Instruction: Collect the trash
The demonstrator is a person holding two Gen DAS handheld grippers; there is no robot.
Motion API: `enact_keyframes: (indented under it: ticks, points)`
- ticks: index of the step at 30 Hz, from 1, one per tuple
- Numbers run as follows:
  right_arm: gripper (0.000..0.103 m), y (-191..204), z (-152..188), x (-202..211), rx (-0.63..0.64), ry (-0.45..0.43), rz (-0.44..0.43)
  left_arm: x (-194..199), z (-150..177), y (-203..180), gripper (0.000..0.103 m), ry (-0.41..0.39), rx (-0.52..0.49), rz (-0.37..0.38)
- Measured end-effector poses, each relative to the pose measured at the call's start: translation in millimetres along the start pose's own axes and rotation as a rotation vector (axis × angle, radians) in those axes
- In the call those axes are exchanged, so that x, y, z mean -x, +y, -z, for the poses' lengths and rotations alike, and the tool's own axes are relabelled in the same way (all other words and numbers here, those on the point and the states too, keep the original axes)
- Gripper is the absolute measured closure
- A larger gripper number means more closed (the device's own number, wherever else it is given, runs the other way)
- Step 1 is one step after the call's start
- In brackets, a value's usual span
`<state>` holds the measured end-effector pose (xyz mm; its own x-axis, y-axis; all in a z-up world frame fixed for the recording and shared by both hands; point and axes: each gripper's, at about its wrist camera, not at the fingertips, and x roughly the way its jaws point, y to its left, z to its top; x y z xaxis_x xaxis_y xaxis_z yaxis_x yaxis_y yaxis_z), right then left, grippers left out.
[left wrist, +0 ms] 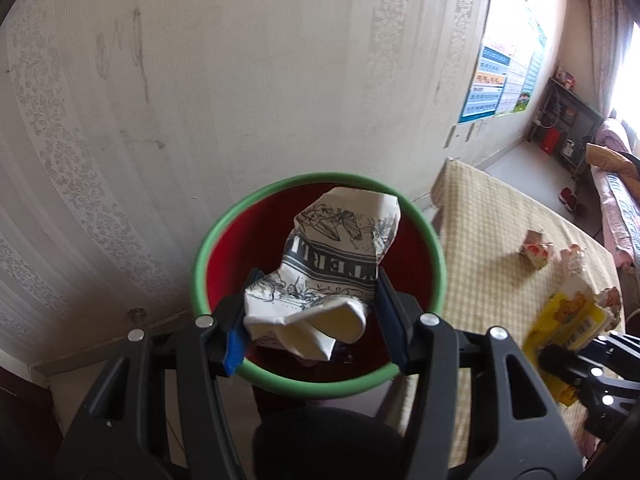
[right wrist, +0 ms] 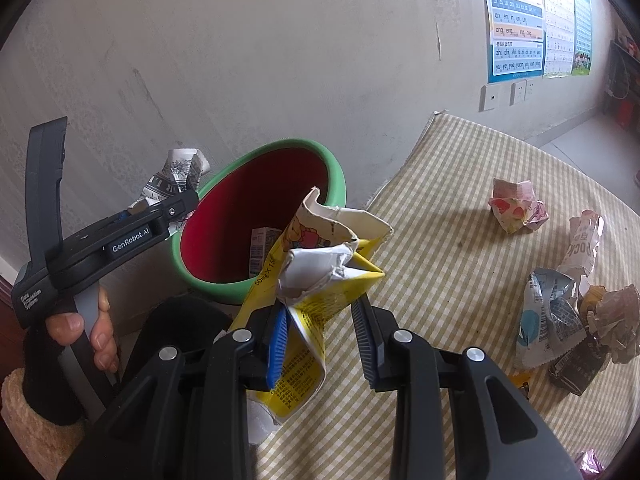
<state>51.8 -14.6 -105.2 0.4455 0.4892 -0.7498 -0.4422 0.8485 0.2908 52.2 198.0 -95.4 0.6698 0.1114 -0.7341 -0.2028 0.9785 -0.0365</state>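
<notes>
A red bin with a green rim (left wrist: 204, 256) stands against the wall beside the table. My left gripper (left wrist: 316, 296) is shut on a crumpled white paper with black print (left wrist: 340, 248) and holds it above the bin's mouth. In the right wrist view the bin's rim (right wrist: 340, 176) tilts toward me, and a small box (right wrist: 262, 248) lies inside. My right gripper (right wrist: 320, 310) is shut on a crushed yellow carton (right wrist: 296, 360), just right of the bin over the table edge. The left gripper (right wrist: 160, 208) and its printed paper (right wrist: 176, 172) show at the bin's left rim.
A table with a yellow checked cloth (right wrist: 440, 280) holds a pink crumpled wrapper (right wrist: 516, 208) and several more wrappers (right wrist: 560, 312) at the right. A person's hand (right wrist: 80, 328) grips the left tool's handle. The wall stands close behind the bin.
</notes>
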Motion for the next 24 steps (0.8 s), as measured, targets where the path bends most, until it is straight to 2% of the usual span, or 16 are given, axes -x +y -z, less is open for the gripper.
enact_keyframes:
  ticks: [15,24]
  points:
    - [0.073,20,-33,-29,0.021,0.01,-0.048,-20,-2,20,0.051,0.033,-0.008,-0.033]
    - [0.073,39,-56,-51,0.034,0.006,-0.065,-39,-2,38,0.051,0.071,0.025,-0.048]
